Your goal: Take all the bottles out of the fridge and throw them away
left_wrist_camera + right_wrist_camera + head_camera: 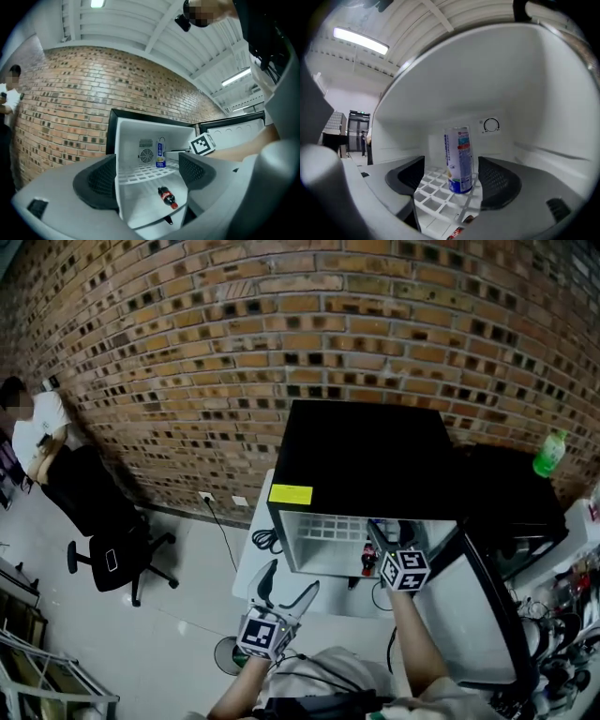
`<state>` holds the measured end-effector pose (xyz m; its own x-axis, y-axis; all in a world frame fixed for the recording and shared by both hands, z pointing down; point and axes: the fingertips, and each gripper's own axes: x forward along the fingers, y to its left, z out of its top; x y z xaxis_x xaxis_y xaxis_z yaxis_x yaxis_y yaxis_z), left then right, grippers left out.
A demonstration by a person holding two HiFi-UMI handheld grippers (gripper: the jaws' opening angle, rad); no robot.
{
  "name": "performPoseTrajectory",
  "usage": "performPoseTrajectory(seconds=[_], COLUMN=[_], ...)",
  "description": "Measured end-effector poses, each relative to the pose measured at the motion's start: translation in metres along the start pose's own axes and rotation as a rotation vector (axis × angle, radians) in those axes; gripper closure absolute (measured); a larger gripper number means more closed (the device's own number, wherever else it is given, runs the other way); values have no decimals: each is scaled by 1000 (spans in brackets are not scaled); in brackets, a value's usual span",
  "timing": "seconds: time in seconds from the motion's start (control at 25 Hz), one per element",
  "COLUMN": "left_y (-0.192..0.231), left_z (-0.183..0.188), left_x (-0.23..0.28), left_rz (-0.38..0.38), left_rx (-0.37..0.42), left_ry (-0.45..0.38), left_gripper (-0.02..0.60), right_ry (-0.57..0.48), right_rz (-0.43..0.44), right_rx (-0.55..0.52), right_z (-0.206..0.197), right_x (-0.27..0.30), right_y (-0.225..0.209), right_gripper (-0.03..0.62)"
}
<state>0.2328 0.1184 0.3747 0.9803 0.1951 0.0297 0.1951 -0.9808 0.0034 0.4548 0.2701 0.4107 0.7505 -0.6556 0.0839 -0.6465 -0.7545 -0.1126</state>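
A black mini fridge (366, 451) stands with its door (466, 615) swung open to the right. On its white wire shelf (436, 187) stands a blue-and-white bottle (459, 159), upright. My right gripper (452, 180) reaches inside, open, with that bottle between its jaws and neither pad touching it. A small cola bottle (167, 197) lies on the fridge floor below the shelf, also visible as the cola bottle (369, 559) from above. My left gripper (289, 587) hovers open in front of the fridge with nothing between its fingers; from it I see the right gripper's marker cube (202, 144).
A green bottle (550, 454) stands on a dark cabinet right of the fridge. A brick wall runs behind. An office chair (112, 554) and a seated person (37, 432) are far left. Cables (267, 540) trail on the floor by the fridge's left side.
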Motion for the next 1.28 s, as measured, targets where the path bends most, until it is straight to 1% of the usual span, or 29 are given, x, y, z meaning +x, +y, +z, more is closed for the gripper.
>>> performPoseTrajectory(seconds=[0.12, 0.24, 0.4, 0.48, 0.56, 0.6, 0.72, 0.84, 1.0, 1.08, 1.16, 1.28], left_y=[3, 12, 27, 29, 28, 27, 21, 16, 15, 8, 2, -3], left_z=[17, 20, 17, 19, 21, 20, 18, 17, 0, 4, 7, 2], left_x=[-9, -21, -37, -41, -43, -44, -43, -40, -36, -32, -27, -24], left_rz=[43, 83, 134, 151, 157, 154, 137, 114, 85, 63, 45, 25], left_rx=[-39, -62, -47, -57, -76, -83, -91, -96, -69, -87, -108, -111], left_ry=[-25, -37, -46, -51, -53, -53, -48, -40, -35, -24, -16, -1], left_gripper=[178, 178, 178, 178, 178, 178, 178, 178, 178, 178, 178, 178], right_ry=[8, 6, -28, -29, -20, -13, 6, -2, -14, -9, -10, -14], right_rz=[11, 10, -12, -2, 28, 43, 72, 72, 68, 79, 109, 188], right_rx=[-6, -12, -5, 3, 5, -4, -83, -141, -109, -98, -98, -121], right_z=[6, 12, 23, 24, 21, 19, 21, 20, 19, 16, 14, 13], right_x=[28, 44, 53, 54, 55, 54, 47, 31, -1, -16, -32, -56], right_y=[-9, -14, -20, -18, -11, -8, 4, 16, 29, 37, 47, 69], right_gripper=[223, 223, 224, 226, 265, 313, 316, 318, 319, 321, 321, 321])
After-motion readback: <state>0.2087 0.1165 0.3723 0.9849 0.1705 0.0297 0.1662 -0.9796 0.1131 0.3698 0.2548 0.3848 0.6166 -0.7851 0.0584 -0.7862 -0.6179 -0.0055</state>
